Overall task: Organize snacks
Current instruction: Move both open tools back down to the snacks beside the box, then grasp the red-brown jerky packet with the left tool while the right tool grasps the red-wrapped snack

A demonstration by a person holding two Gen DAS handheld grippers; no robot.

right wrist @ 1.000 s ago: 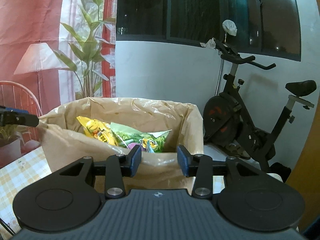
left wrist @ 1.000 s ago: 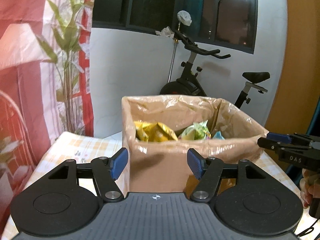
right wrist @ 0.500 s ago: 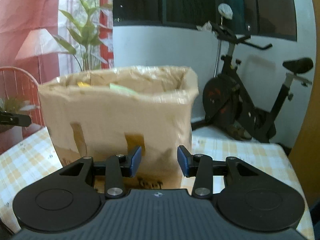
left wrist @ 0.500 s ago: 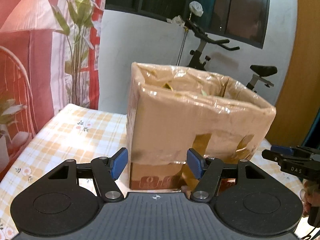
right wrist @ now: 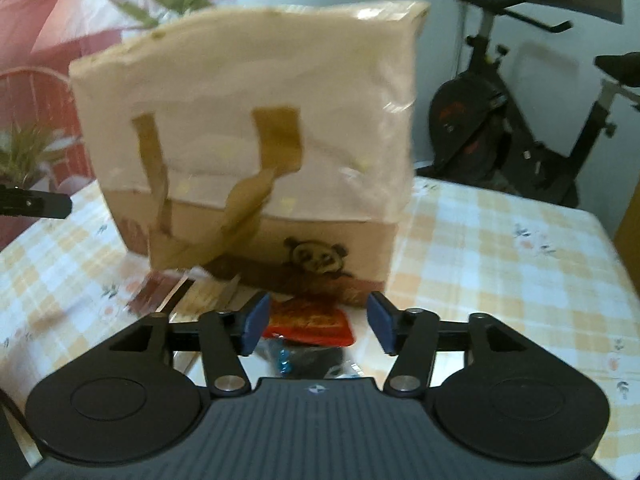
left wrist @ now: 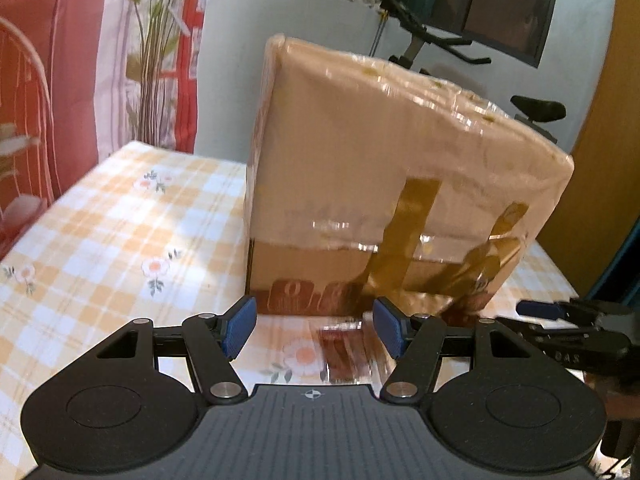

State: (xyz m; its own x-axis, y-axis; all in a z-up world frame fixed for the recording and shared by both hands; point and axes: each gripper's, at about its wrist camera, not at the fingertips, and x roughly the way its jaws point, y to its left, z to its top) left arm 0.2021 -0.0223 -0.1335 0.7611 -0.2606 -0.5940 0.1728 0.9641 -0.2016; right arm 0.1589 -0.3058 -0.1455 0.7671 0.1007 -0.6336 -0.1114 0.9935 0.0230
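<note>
- Cardboard box, lined with taped-down plastic, fills the centre of both views; it stands on the table as the place your snacks go.
- Your left gripper hangs low before the box, jaws wide apart and holding nothing.
- Your right gripper, jaws equally wide and empty, frames a red snack packet lying lower centre, just before the box; other wrappers lie blurred at its left.
- Checked floral tablecloth covers the table; an exercise bike stands upper right.
</note>
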